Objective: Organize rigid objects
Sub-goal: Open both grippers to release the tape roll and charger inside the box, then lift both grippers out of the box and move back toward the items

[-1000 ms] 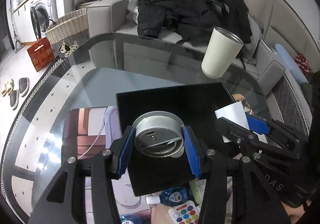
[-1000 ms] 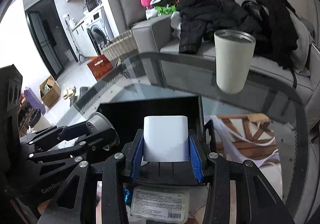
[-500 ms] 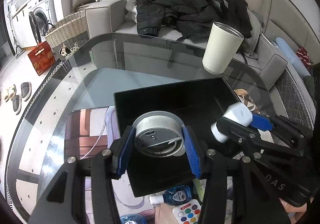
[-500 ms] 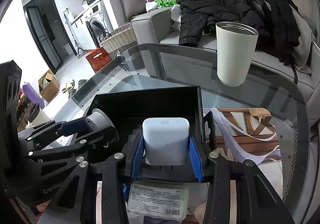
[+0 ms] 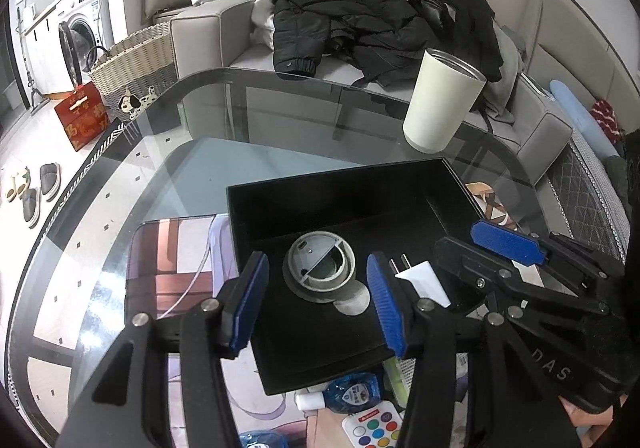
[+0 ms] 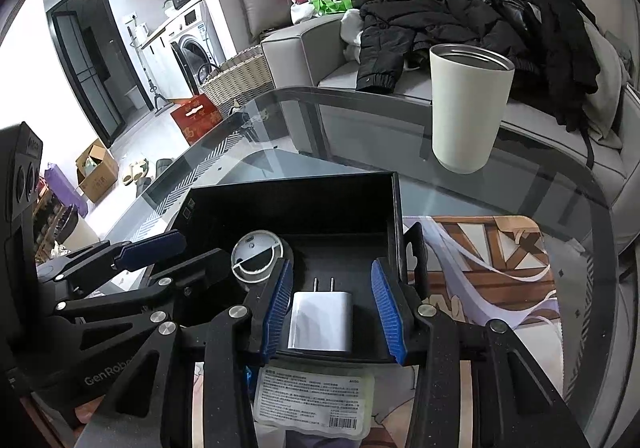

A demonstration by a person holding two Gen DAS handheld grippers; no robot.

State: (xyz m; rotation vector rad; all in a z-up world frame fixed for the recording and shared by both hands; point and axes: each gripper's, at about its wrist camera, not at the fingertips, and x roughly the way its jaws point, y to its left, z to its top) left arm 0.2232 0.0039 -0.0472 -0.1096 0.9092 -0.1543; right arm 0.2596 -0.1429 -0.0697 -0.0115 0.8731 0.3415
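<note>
Two things already lie in the black box (image 5: 400,183) on the glass counter (image 5: 168,151): a grey lid (image 5: 319,266) and a white charger (image 6: 321,322). We see both tongs standing over them, empty.

The left tongs (image 5: 318,304) have their jaws opening. The lid sits between the blue pads and a little ahead, at 12 o'clock, with a clear gap on each side, so nothing is held. The lid is round and lies flat on the box floor, so it has no long axis; its open side faces up.

The right tongs (image 6: 330,312) are parted as well. The charger lies between the pads, apart from both, flat on the box floor near the front wall. Its long axis runs from 6 to 12 o'clock in the right wrist view, along the fingers, and its two prongs point to 12 o'clock, away from us. The lid is at about 10 o'clock from it, close by.

Each thing is nearest to the tongs above it. We judge that both placements are done, and that the coming move is to lift both tongs straight out, without touching the box walls. A cream cup (image 6: 468,107) stands beyond the box at 1 o'clock, well apart.
</note>
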